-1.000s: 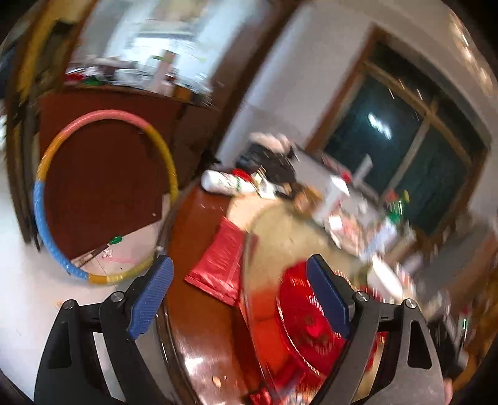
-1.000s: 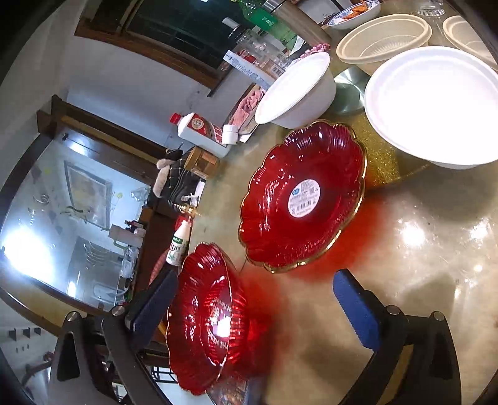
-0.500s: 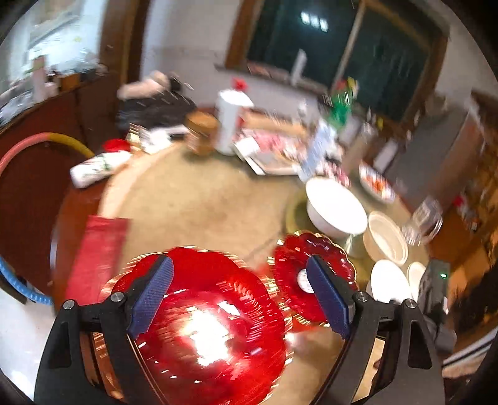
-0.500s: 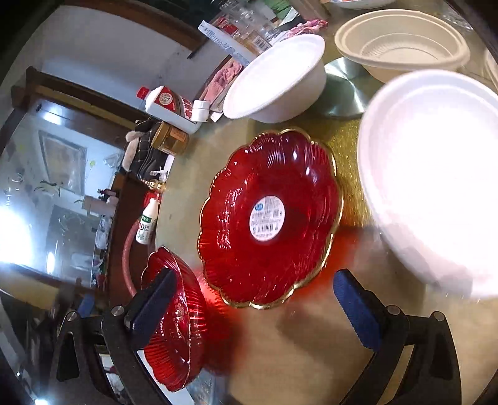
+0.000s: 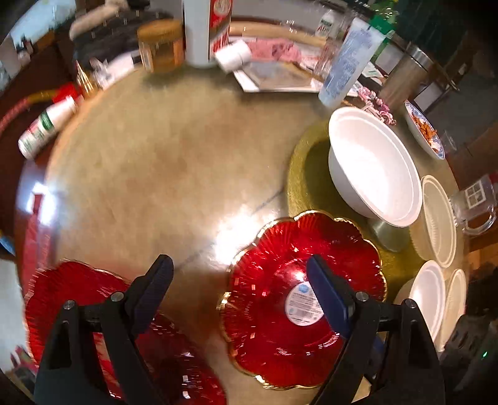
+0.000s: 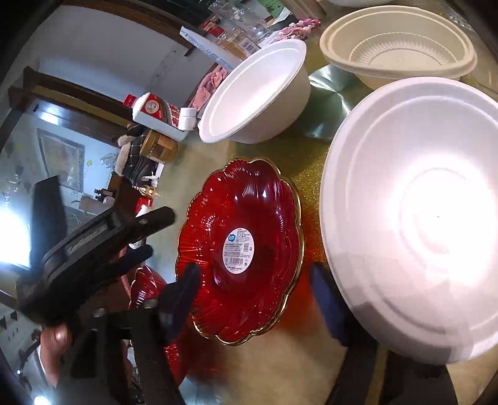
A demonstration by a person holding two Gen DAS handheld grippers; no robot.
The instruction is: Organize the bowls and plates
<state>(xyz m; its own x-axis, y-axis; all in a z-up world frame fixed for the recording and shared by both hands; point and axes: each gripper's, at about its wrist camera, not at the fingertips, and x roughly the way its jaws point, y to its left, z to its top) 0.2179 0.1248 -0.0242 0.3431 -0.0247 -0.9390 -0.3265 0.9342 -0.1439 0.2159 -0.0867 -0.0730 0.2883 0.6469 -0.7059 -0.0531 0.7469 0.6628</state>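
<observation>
A red scalloped plate with a gold rim and a white sticker (image 5: 289, 299) (image 6: 246, 249) lies on the round table. A second red plate (image 5: 77, 299) (image 6: 146, 289) lies to its left, under my left gripper. My left gripper (image 5: 239, 280) is open and empty above both plates. My right gripper (image 6: 255, 286) is open and empty, over the sticker plate's near edge. A deep white bowl (image 5: 373, 168) (image 6: 258, 90), a beige bowl (image 6: 398, 43) and a large white bowl (image 6: 417, 218) stand close by. The left gripper's body shows in the right wrist view (image 6: 93, 243).
Several white and beige bowls (image 5: 435, 255) line the right edge on a gold turntable (image 5: 308, 174). A glass mug (image 5: 473, 205), a food dish (image 5: 423, 131), a white liquor bottle (image 5: 205, 28), a jar (image 5: 162, 43) and a small bottle (image 5: 43, 127) stand around the table's far side.
My left gripper swung from facing the room's floor down over the table and forward over the two red plates. My right gripper moved closer to the sticker plate and the large white bowl.
</observation>
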